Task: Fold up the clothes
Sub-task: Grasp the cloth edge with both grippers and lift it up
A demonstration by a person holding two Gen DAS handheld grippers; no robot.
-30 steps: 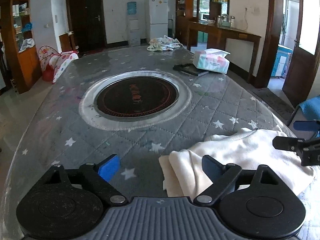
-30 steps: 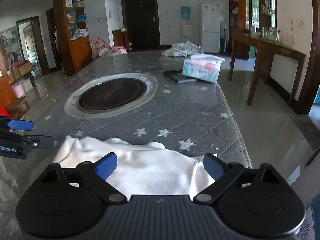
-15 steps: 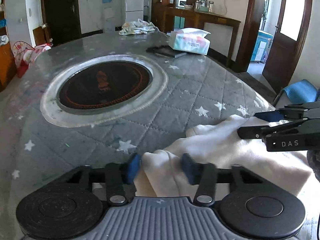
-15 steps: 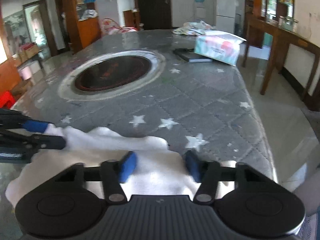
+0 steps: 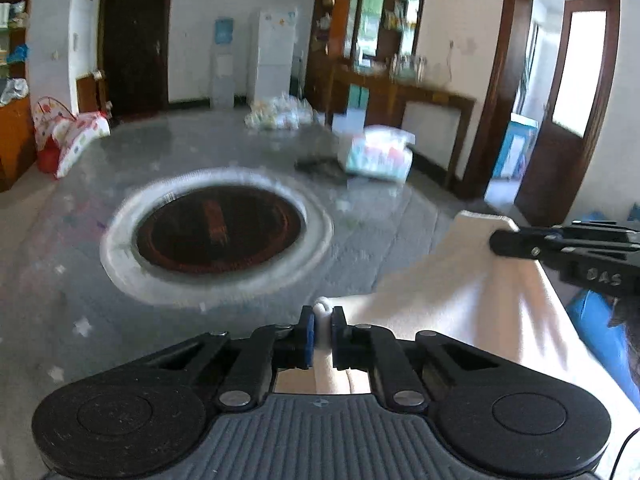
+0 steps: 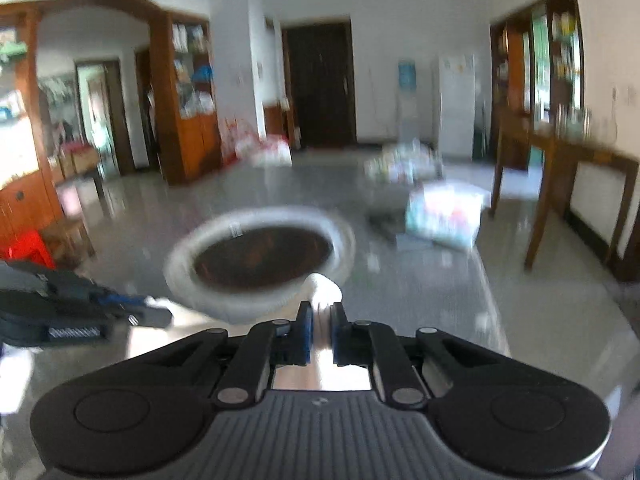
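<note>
A cream-white garment (image 5: 460,300) hangs lifted above the near end of the grey star-quilted table (image 5: 72,280). My left gripper (image 5: 322,330) is shut on one edge of it. My right gripper (image 6: 320,330) is shut on the other edge, where a white tuft (image 6: 324,286) sticks out past the pads. The right gripper also shows at the right of the left wrist view (image 5: 560,244), pinching the cloth's upper corner. The left gripper shows at the left of the right wrist view (image 6: 80,312). Both views are motion-blurred.
A round dark hotplate with a silver rim (image 5: 218,232) sits in the table's middle. A tissue pack (image 5: 378,154) and a dark flat object (image 5: 320,166) lie beyond it, with a bundle of cloth (image 5: 278,114) at the far end. A wooden side table (image 6: 568,184) stands on the right.
Both grippers have shut on the garment's edges and lifted it off the table. The cloth now hangs stretched between them, and both cameras have risen.
</note>
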